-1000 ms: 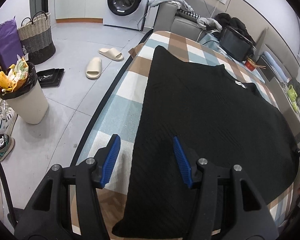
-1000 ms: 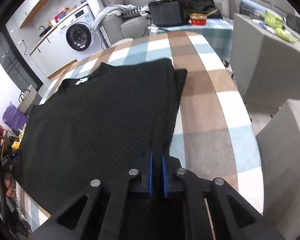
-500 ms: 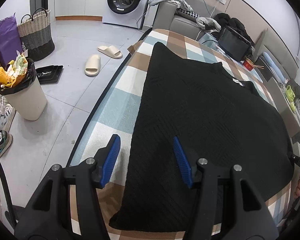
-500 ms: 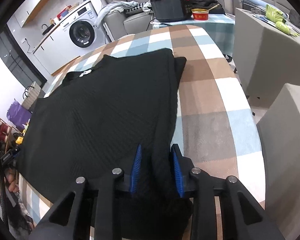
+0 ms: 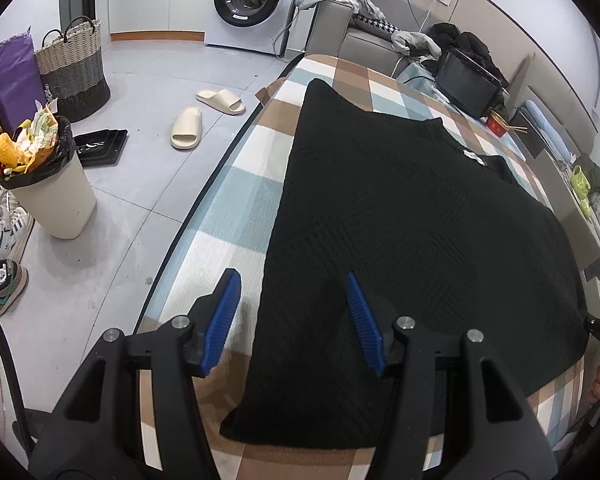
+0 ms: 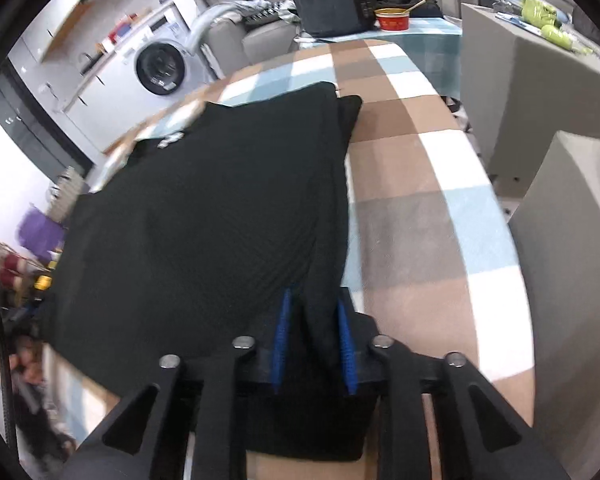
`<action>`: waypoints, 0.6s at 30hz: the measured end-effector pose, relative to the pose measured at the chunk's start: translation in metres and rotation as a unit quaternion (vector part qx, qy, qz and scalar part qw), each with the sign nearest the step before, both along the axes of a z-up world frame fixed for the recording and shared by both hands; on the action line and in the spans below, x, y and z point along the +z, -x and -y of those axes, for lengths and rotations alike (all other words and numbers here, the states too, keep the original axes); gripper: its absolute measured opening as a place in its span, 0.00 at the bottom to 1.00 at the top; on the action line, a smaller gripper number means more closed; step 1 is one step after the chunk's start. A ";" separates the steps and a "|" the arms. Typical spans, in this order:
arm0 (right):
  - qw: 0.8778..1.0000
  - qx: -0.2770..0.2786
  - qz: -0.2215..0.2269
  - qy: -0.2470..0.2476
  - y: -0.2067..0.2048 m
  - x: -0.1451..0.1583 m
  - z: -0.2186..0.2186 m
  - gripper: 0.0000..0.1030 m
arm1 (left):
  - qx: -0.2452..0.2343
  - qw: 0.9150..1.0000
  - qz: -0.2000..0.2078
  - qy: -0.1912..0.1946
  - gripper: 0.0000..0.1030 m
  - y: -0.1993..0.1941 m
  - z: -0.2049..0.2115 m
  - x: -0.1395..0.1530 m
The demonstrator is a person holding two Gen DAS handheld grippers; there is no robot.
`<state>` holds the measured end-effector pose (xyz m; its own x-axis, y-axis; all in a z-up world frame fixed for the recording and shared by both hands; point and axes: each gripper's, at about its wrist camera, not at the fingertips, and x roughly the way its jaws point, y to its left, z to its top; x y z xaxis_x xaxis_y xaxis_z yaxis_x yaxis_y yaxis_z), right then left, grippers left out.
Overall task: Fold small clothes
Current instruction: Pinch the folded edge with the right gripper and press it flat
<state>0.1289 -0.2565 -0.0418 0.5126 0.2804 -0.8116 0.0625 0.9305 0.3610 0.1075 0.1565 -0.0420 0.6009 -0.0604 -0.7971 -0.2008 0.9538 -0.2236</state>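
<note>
While the black knit garment (image 5: 412, 220) lies spread flat over the checked tablecloth (image 5: 236, 200), we note our left gripper (image 5: 294, 312) hovering wide open above its left edge, one blue pad over cloth, the other over knit, gripping nothing. Our right gripper (image 6: 314, 338) sits low at the garment's right edge, partly open, a fold of knit between the pads. One second ago it was clamped shut; the gap has since widened. Left gripper's spread is unchanged.
</note>
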 end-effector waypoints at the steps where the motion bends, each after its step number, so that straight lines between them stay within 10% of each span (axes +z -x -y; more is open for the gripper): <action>1: 1.000 0.000 0.001 -0.010 0.005 0.000 0.002 0.31 | 0.001 1.000 0.000 0.000 0.51 0.002 -0.001 -0.002; 6: 1.000 -0.005 0.005 -0.031 0.021 -0.004 0.008 0.32 | 0.007 1.000 -0.004 0.010 0.50 0.007 -0.004 -0.007; 10: 0.999 -0.001 0.026 -0.026 0.023 0.007 0.003 0.08 | 0.008 1.000 0.000 0.010 0.50 0.010 -0.003 -0.006; 18: 0.999 -0.023 0.001 0.028 0.033 0.005 0.003 0.11 | 0.004 1.000 -0.003 0.008 0.50 0.026 0.001 -0.009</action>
<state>0.0957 -0.2594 -0.0367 0.5260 0.2105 -0.8240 0.1050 0.9454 0.3086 0.0818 0.1555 -0.0509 0.5968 -0.0686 -0.7995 -0.2091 0.9486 -0.2374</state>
